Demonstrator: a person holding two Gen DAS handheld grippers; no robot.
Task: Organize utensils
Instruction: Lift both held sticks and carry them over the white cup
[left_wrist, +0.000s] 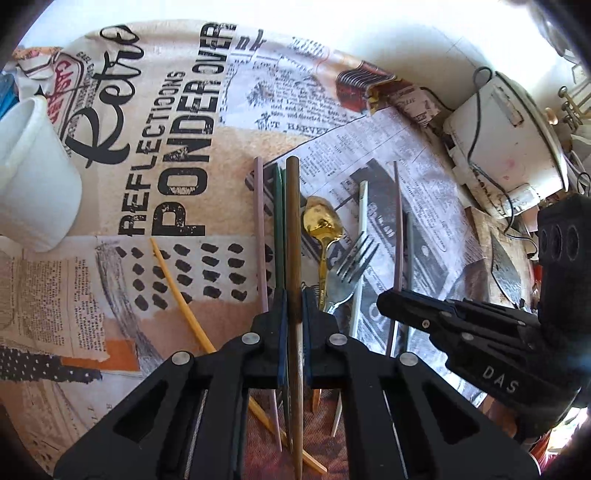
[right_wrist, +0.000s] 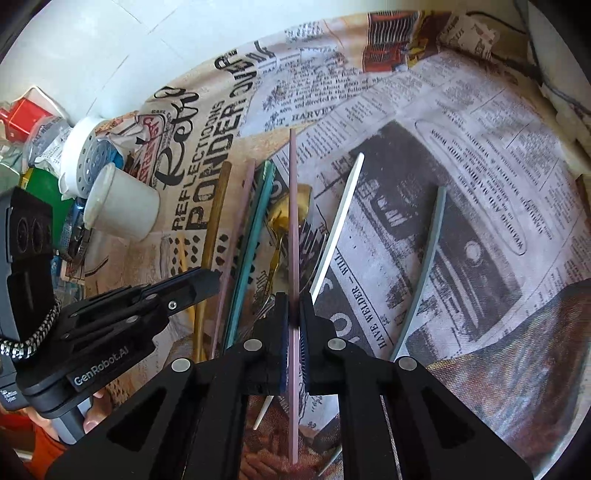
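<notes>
The left gripper (left_wrist: 294, 317) has its fingers clamped on a brown chopstick (left_wrist: 293, 229). The stick runs straight out ahead between the fingers and back under them. The right gripper (right_wrist: 294, 321) has its fingers clamped on a pink chopstick (right_wrist: 293, 206) in the same way. So each hand has one stick pinched tight.

More utensils lie on the worktop (left_wrist: 192, 258), which has a newspaper-print cloth over it. Just left of the left fingers are another pink chopstick (left_wrist: 260, 229) and a green pair (left_wrist: 277, 221). Further left is a yellow chopstick (left_wrist: 177, 288). Just right of the left fingers are a gold spoon (left_wrist: 320, 221) and a silver fork (left_wrist: 351, 266). Past those lie a white chopstick (left_wrist: 360, 236) and a grey chopstick (right_wrist: 424, 280). A white cup (left_wrist: 33, 173) sits well off to the left of the left fingers, lying on its side with its mouth turned away from the sticks.

I think the step now is picking sticks out of the pile, one in each hand. The cup looks like the place for them, but I cannot be sure. Next, each stick needs to come up clear of the others without dragging them, and then go to its spot. The sticks are thin and smooth, so they could swing or slip in the fingers.
</notes>
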